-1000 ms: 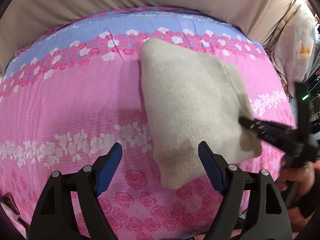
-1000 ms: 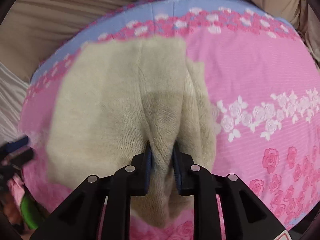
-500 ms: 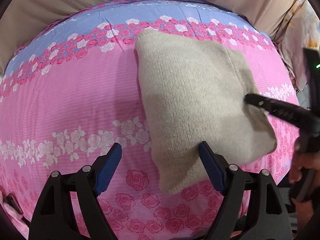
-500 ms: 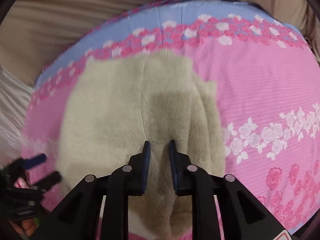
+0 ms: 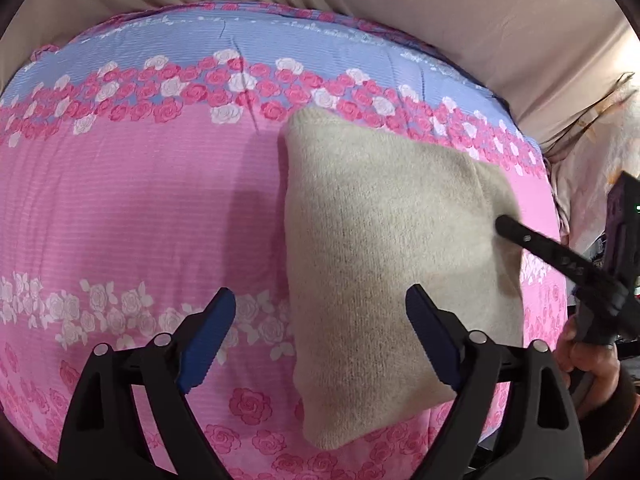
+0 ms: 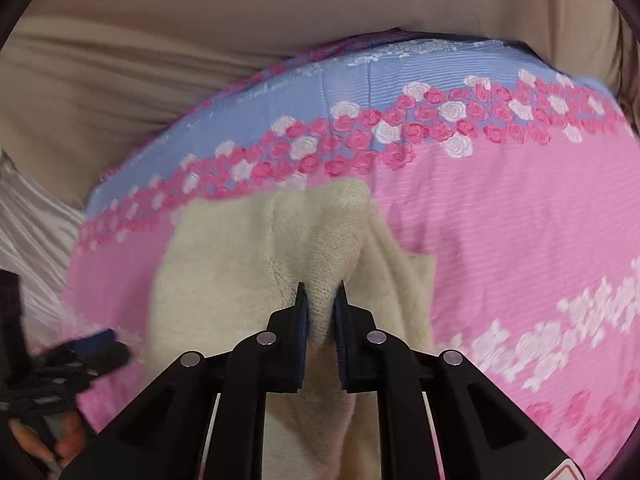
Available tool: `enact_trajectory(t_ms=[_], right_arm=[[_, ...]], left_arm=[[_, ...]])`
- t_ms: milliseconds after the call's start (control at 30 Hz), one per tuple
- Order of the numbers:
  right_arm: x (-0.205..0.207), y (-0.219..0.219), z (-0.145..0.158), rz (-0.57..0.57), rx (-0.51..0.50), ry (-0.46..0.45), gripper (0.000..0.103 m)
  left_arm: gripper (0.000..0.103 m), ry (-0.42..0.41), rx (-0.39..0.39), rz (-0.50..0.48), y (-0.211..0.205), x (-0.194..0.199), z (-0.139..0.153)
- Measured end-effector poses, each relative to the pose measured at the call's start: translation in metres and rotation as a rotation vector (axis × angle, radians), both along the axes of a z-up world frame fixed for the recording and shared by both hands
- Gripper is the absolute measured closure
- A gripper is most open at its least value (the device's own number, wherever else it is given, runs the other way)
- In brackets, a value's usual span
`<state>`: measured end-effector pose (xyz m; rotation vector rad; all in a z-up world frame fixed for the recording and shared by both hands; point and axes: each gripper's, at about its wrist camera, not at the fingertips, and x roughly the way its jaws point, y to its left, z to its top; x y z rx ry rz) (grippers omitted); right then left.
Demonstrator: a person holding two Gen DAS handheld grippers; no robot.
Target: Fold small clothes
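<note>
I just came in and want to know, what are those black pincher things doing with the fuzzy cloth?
A person is folding a small beige knitted garment on a pink rose-patterned bedcover. The right tool is pinching a ridge of the knit between its blue pads. The left tool is wide open, hovering at the garment's near edge, gripping nothing.

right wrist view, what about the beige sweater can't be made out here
- Near edge of the beige knit sweater: hidden behind the right gripper, which is shut on a pinched ridge of it.
- Its left part: blurred by motion.
- Layers underneath: covered by the top fold.
- Left wrist view: the sweater's near right corner is hidden behind a finger of the open left gripper.
</note>
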<state>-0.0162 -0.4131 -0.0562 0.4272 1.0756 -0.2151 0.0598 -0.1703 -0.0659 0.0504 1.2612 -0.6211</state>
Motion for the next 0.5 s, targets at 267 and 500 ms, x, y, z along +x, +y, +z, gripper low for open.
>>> enact_trajectory(t_ms=[267,500], right_arm=[[-0.026,-0.009,0.003,-0.064,0.002,0.026,0.039],[-0.06,-0.028,-0.035,-0.123,0.1,0.101,0.027]], left_arm=[[0.018,0.126,-0.074,0.031,-0.001,0.006,-0.024],[0.015,0.267,-0.182,0.055,0.001,0.016,-0.055]])
